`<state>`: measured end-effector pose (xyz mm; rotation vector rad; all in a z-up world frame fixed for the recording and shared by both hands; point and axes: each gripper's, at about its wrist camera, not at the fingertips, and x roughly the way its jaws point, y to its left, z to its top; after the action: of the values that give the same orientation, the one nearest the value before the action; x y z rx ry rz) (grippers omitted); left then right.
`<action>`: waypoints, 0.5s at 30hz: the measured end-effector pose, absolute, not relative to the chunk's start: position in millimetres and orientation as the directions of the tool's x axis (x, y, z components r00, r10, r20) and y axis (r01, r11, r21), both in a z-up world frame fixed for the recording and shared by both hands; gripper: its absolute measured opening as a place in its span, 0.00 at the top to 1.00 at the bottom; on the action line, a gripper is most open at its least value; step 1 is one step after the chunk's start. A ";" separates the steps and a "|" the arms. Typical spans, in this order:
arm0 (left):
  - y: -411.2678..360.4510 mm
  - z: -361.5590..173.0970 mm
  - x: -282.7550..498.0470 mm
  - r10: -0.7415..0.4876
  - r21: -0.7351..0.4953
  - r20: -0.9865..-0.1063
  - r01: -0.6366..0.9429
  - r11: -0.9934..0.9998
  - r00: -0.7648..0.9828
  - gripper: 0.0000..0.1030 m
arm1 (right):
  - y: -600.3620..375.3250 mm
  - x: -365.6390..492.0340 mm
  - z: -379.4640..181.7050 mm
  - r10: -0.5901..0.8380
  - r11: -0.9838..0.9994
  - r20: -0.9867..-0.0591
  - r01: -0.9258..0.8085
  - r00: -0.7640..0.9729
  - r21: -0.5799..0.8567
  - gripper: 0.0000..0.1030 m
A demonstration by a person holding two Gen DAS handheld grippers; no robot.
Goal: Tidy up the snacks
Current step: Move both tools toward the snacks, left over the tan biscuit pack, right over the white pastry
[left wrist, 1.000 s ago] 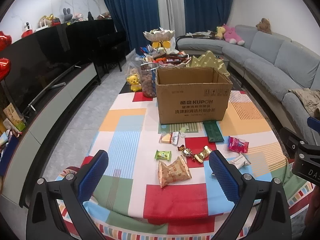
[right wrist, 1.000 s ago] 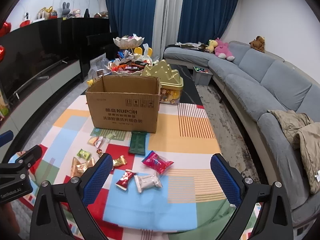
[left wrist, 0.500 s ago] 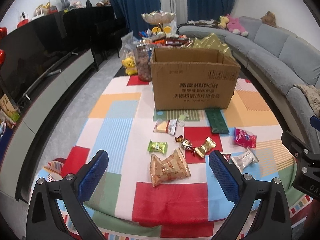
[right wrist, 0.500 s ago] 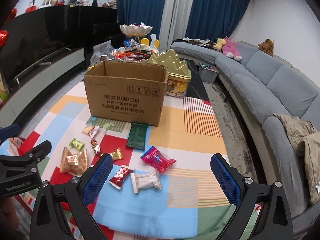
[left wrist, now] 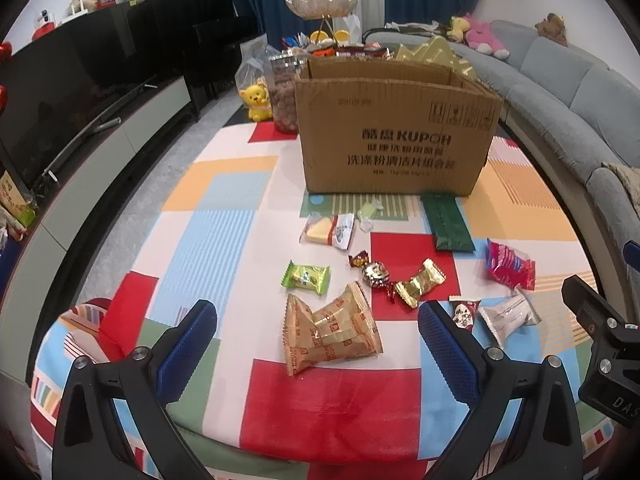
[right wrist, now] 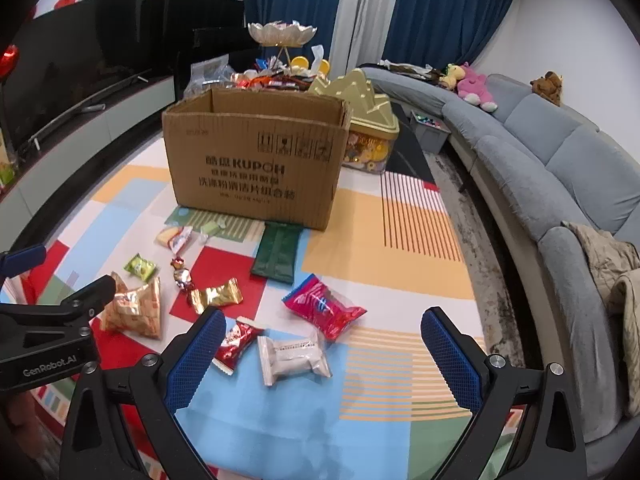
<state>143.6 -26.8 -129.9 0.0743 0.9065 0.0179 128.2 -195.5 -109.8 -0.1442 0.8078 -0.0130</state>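
An open cardboard box (left wrist: 394, 136) stands on the patchwork-cloth table (left wrist: 328, 408); it also shows in the right wrist view (right wrist: 252, 164). Several wrapped snacks lie in front of it: an orange-gold packet (left wrist: 330, 334), a green candy (left wrist: 306, 276), a gold candy (left wrist: 420, 282), a dark green bar (left wrist: 446, 222), a pink-red packet (right wrist: 324, 306), a white packet (right wrist: 294, 358), a red candy (right wrist: 236, 340). My left gripper (left wrist: 318, 344) is open and empty, just above the orange-gold packet. My right gripper (right wrist: 320, 350) is open and empty, over the white packet.
Behind the box are a gold-lidded tin (right wrist: 366, 128), a jar of nuts (left wrist: 284, 100), a yellow toy bear (left wrist: 256, 100) and a tiered dish of sweets (right wrist: 282, 34). A grey sofa (right wrist: 560, 168) runs along the right. A black TV unit (left wrist: 80, 92) lines the left.
Both grippers have moved forward and down toward the table; the box and snacks look larger and closer. Both stay open and empty.
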 end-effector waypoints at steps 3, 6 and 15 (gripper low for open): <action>-26.4 -136.2 146.6 0.051 0.071 -0.792 0.008 0.997 0.608 0.01 | -195.2 130.3 -116.8 -0.064 0.990 -0.728 -0.049 0.682 -0.133 0.04; -26.3 -141.9 150.1 0.055 0.071 -0.797 0.003 0.997 0.601 0.01 | -194.2 133.3 -122.7 -0.061 0.990 -0.731 -0.053 0.679 -0.132 0.04; -26.9 -161.7 162.7 0.063 0.065 -0.826 -0.017 0.998 0.560 0.01 | -191.8 140.7 -140.8 -0.052 0.989 -0.754 -0.070 0.655 -0.129 0.04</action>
<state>162.7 -26.9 -161.7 0.0513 0.9752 0.0471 140.7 -191.8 -140.8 -0.1518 0.8579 0.0098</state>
